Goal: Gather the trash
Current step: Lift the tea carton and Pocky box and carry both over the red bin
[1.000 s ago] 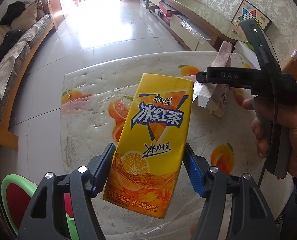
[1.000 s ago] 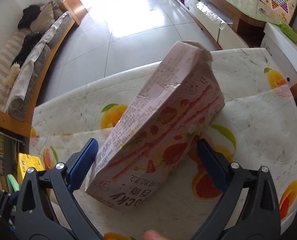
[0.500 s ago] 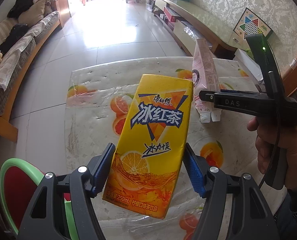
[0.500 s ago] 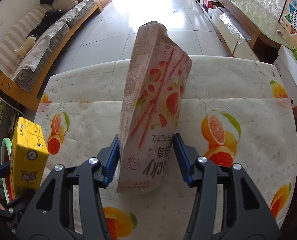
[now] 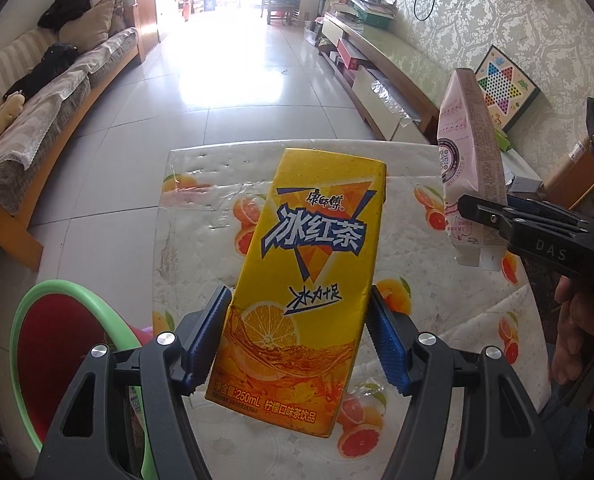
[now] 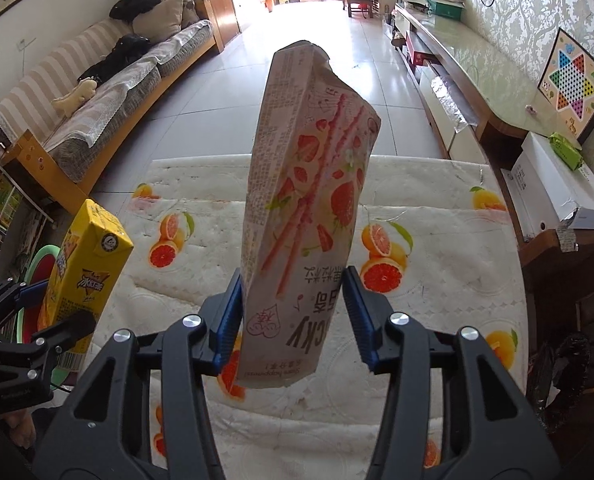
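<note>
Yellow iced-tea carton (image 5: 309, 280) clamped between the blue fingers (image 5: 213, 336) of the left gripper (image 5: 297, 340), lifted off the bench (image 5: 201, 248), tilted slightly right. Lemon slice and blue-white lettering on front, round foil straw hole on top in the right wrist view; looks undented. Pink strawberry snack box (image 6: 309, 216) gripped low between the fingers of the right gripper (image 6: 293, 316), whose fingers have just been closing onto it, now pressed on both sides. Box upright, held above the bench, top end torn open and crumpled; contents cannot tell. In the left wrist view the same box sits at far right, carton near centre, the two well apart. Green-rimmed red bin (image 5: 57, 344) on the floor near left, beside the bench and below the left gripper; something pink at its right inner edge, otherwise inside mostly hidden. Bench covered with orange-print plastic cloth. Person's hand (image 5: 577, 332) on the right gripper's handle. Sofa (image 6: 97, 96) far left.
</note>
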The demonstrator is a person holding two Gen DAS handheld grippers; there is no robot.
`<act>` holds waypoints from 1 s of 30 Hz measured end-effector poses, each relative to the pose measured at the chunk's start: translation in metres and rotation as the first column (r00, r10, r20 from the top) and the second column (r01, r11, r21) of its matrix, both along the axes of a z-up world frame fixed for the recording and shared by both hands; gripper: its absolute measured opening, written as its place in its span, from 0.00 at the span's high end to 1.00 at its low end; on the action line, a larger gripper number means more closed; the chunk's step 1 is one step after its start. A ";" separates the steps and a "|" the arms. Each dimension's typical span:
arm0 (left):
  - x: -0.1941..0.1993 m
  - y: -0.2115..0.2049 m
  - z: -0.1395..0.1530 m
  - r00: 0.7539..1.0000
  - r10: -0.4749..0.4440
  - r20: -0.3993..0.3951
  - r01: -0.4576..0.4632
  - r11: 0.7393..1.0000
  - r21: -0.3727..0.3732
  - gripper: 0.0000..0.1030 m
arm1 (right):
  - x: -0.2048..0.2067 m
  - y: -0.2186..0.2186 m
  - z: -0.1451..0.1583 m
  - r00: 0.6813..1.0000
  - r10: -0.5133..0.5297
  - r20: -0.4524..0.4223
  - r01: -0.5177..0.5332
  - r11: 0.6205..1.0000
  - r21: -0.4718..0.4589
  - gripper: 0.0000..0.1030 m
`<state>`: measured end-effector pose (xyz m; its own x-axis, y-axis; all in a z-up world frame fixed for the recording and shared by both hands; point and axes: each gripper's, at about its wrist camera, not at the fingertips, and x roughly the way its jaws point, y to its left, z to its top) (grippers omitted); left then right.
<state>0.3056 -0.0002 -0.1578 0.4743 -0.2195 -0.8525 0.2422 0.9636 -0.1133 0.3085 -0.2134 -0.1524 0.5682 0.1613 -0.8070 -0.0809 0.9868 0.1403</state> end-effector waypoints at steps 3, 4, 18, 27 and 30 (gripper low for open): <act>-0.016 0.010 0.011 0.999 0.034 0.021 -0.034 0.999 -0.007 0.38 | -0.018 0.012 0.023 0.999 0.036 0.039 -0.035 0.999 -0.020 0.54; -0.022 0.015 0.015 0.998 0.048 0.027 -0.048 0.999 -0.014 0.38 | -0.023 0.015 0.029 0.998 0.047 0.047 -0.046 0.999 -0.019 0.54; -0.094 0.110 0.057 0.951 0.276 0.138 -0.278 0.960 -0.004 0.38 | -0.073 0.098 0.070 0.961 0.249 0.119 -0.249 0.968 -0.019 0.53; -0.109 0.189 0.054 0.897 0.418 0.146 -0.422 0.906 -0.002 0.38 | -0.079 0.194 0.077 0.900 0.414 0.138 -0.420 0.907 0.014 0.52; -0.107 0.210 0.047 0.884 0.448 0.134 -0.452 0.892 0.000 0.38 | -0.078 0.221 0.075 0.884 0.449 0.132 -0.455 0.890 0.019 0.52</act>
<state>0.1983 0.2094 -0.1110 0.6206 0.0679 -0.7811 -0.2075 0.9749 -0.0802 0.2307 0.0072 -0.0775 0.5167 0.4606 -0.7217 -0.5358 0.8315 0.1470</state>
